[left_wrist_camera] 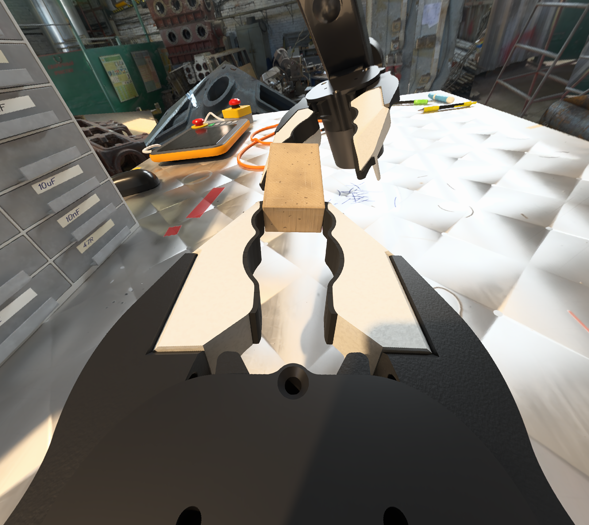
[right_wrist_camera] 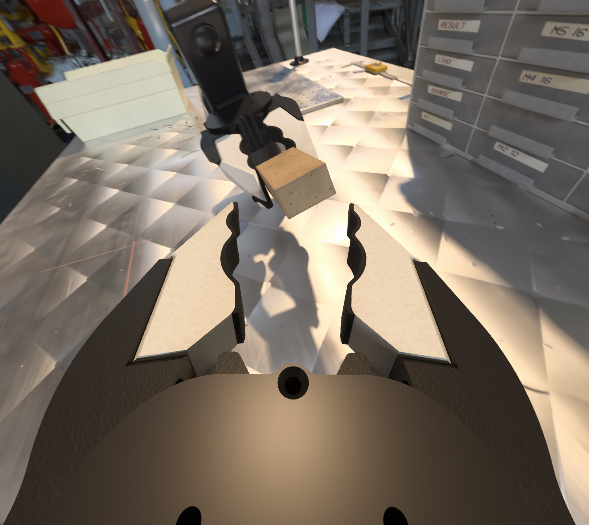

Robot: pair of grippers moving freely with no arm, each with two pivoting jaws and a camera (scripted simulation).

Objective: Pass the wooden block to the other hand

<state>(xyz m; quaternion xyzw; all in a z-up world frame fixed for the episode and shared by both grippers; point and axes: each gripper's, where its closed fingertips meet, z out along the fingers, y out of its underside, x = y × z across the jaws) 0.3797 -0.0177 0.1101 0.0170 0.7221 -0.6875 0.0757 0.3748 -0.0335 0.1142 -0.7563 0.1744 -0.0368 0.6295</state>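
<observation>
The wooden block (left_wrist_camera: 292, 188) is a pale rectangular bar held in the air above the white quilted table (left_wrist_camera: 462, 223). My left gripper (left_wrist_camera: 293, 210) is shut on its near end, and the block points away from it. My right gripper (left_wrist_camera: 323, 167) hangs open at the block's far end, one finger on each side. In the right wrist view, my right gripper (right_wrist_camera: 292, 207) is open and empty. The block's free end (right_wrist_camera: 306, 189) is just ahead of its fingertips and apart from them. The left gripper (right_wrist_camera: 285, 178) grips the block's other end there.
A grey parts drawer cabinet (left_wrist_camera: 47, 191) stands at the table's edge and also shows in the right wrist view (right_wrist_camera: 510, 79). An orange teach pendant (left_wrist_camera: 200, 140), an orange cable (left_wrist_camera: 247, 156), a black mouse (left_wrist_camera: 135, 181), pens (left_wrist_camera: 446, 103), a cream bin (right_wrist_camera: 118, 98) and a perforated plate (right_wrist_camera: 296, 86) lie around.
</observation>
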